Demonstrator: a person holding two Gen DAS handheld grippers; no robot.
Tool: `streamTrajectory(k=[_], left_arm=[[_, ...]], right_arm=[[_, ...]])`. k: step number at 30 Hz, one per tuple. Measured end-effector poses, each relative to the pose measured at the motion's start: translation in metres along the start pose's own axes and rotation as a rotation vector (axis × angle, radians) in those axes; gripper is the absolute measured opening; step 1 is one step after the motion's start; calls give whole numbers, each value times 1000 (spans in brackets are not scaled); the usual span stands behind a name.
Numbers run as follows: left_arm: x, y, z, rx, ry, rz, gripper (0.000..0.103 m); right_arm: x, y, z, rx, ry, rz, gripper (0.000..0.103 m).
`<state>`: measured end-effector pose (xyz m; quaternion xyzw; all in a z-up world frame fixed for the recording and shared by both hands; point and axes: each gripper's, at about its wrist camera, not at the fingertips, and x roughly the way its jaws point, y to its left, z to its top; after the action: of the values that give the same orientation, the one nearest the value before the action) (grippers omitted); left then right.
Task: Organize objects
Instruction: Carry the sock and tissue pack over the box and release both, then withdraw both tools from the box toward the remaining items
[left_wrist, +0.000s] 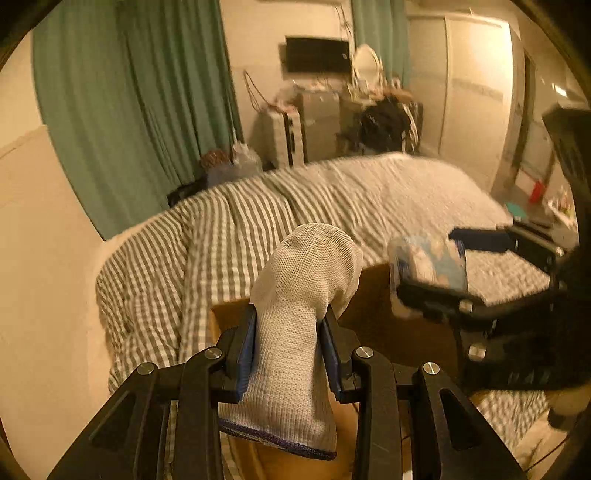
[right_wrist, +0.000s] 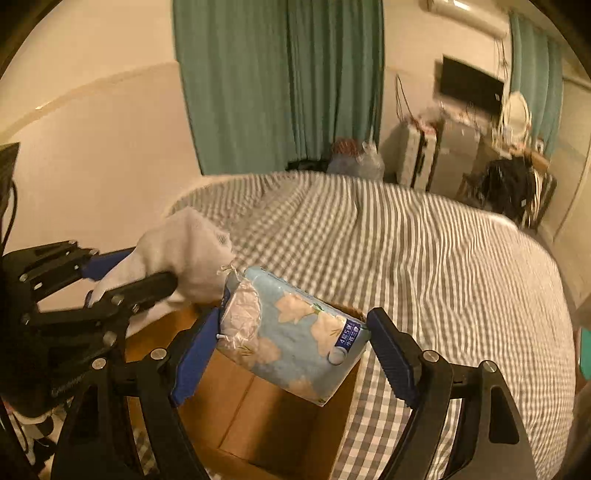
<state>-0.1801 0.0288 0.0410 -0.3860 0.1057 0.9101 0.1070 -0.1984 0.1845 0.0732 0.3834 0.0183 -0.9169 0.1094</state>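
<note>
My left gripper (left_wrist: 290, 336) is shut on a white knitted sock (left_wrist: 303, 295) with a dark cuff, held upright over an open cardboard box (left_wrist: 373, 306). It also shows at the left of the right wrist view (right_wrist: 173, 254). My right gripper (right_wrist: 291, 339) is shut on a light blue tissue pack (right_wrist: 291, 332) with cream flower prints, held over the same box (right_wrist: 266, 417). In the left wrist view the pack (left_wrist: 428, 266) sits to the right of the sock, between the right gripper's fingers.
The box stands on a bed with a grey-and-white checked cover (right_wrist: 424, 258). Green curtains (left_wrist: 140, 103), suitcases (left_wrist: 295, 133), a wall TV (left_wrist: 317, 54) and a cluttered chair (left_wrist: 384, 122) stand beyond the bed.
</note>
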Motion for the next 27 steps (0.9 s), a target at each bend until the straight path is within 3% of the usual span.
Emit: streamTrajectory(k=[8, 14, 17, 19, 21, 27], left_arm=[[32, 1, -15, -2, 59, -24, 33], [32, -3, -21, 23, 80, -3, 35], [27, -4, -24, 26, 79, 0, 47], [23, -1, -25, 21, 70, 19, 68], [18, 2, -25, 10, 43, 43, 81], [-6, 14, -16, -29, 7, 67, 82]], right_arm=[[27, -10, -24, 52, 56, 50, 79], [44, -12, -30, 54, 93, 58, 82], [47, -13, -37, 82, 111, 77, 85], [46, -17, -39, 93, 118, 83, 90], [36, -20, -37, 93, 97, 67, 92], [-4, -23, -29, 87, 37, 31, 95]])
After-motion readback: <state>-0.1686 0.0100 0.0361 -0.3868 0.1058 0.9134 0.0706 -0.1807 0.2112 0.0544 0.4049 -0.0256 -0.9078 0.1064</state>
